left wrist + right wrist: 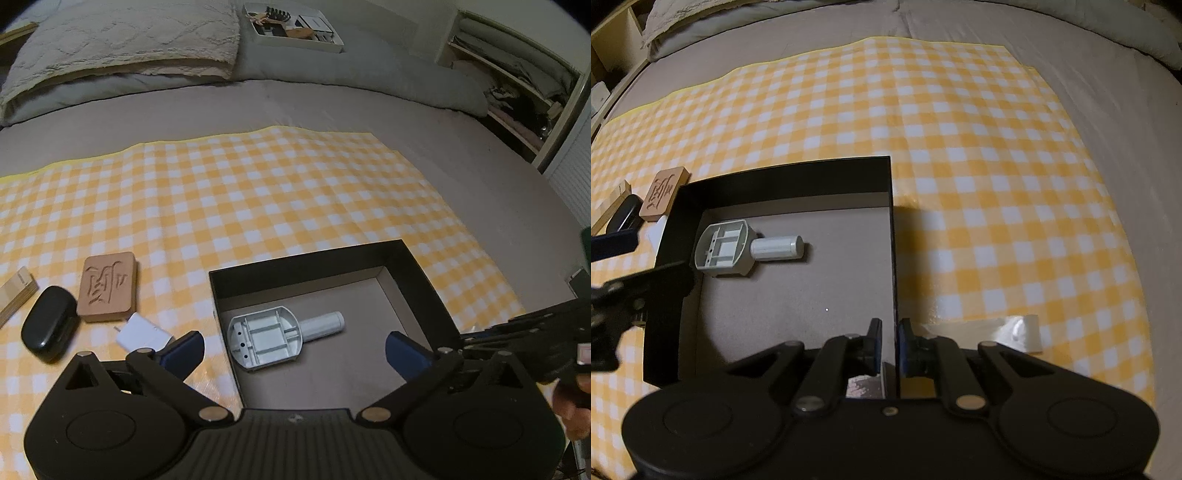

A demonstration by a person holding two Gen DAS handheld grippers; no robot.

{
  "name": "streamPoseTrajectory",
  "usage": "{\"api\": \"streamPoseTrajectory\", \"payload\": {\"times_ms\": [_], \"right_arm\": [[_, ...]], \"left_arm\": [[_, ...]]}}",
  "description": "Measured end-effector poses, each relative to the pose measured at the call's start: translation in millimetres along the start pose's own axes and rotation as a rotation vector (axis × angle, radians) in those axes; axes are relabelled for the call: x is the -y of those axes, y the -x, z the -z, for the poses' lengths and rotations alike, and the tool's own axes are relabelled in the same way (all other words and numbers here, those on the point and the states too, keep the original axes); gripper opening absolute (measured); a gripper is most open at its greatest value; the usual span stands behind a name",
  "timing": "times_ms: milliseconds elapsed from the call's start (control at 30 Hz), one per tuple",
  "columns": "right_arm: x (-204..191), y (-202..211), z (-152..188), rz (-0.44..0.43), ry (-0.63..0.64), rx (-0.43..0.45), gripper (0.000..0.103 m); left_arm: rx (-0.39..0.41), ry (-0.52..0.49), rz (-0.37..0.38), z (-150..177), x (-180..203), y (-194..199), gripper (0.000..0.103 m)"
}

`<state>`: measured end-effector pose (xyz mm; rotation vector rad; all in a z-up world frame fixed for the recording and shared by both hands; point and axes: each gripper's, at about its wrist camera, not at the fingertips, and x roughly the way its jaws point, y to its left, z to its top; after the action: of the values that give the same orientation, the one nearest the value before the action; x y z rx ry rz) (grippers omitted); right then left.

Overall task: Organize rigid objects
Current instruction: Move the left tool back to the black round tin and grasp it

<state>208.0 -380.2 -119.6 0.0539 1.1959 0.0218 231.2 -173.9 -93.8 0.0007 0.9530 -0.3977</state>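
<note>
Left wrist view: your left gripper (pixel 294 343) stands spread wide, nothing between its blue fingers (pixel 184 349), hovering over the near left corner of the black box (pixel 417 269). The grey plastic tool (pixel 273 338) lies flat on the box floor, handle toward 3 o'clock, touching neither finger. At 9 o'clock of the box, on the yellow checked cloth (pixel 258 192), lie a white charger (pixel 142 330), a carved wooden block (pixel 107 288), a black case (pixel 48 328) and a pale wooden piece (pixel 16 291). A white tray (pixel 295 27) of small items sits at 12 o'clock on the bed. Your right gripper (pixel 889 343) is clenched on the box's right wall, one finger inside, one outside.
</note>
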Motion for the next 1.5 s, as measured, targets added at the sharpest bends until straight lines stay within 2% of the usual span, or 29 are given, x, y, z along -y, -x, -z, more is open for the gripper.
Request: {"api": "streamPoseTrajectory", "payload": {"times_ms": [400,533,700,867,1033,1167,1433,1500], "right_arm": [[-0.7,0.0,0.1,-0.002,-0.002,0.000,0.010],[-1.1,-0.1,0.1,0.000,-0.003,0.000,0.010],[-1.4,-0.3,0.2,0.001,-0.002,0.000,0.010],[-0.1,-0.8,-1.4,0.003,-0.001,0.000,0.010],[-0.9,-0.9,-1.1,0.003,-0.001,0.000,0.010],[-1.2,-0.8,-1.2,0.004,-0.001,-0.001,0.010],[-1.9,-1.0,-0.9,0.005,-0.002,0.000,0.010],[-2.1,-0.9,-1.0,0.005,-0.002,0.000,0.010]], "left_arm": [[0.083,0.018,-0.014,7.7,-11.1,50.2,0.103],[0.130,0.048,-0.053,8.7,-25.1,65.4,0.103],[0.180,0.100,-0.143,10.5,-51.8,78.6,0.103],[0.215,0.086,-0.204,11.4,-80.8,85.7,0.103],[0.178,0.118,-0.269,15.4,-110.8,80.4,0.103],[0.104,0.103,-0.303,19.7,-128.7,69.6,0.103],[-0.042,-0.113,-0.226,40.0,-142.8,47.6,0.101],[-0.083,-0.168,-0.221,46.8,-143.2,41.0,0.095]]}}
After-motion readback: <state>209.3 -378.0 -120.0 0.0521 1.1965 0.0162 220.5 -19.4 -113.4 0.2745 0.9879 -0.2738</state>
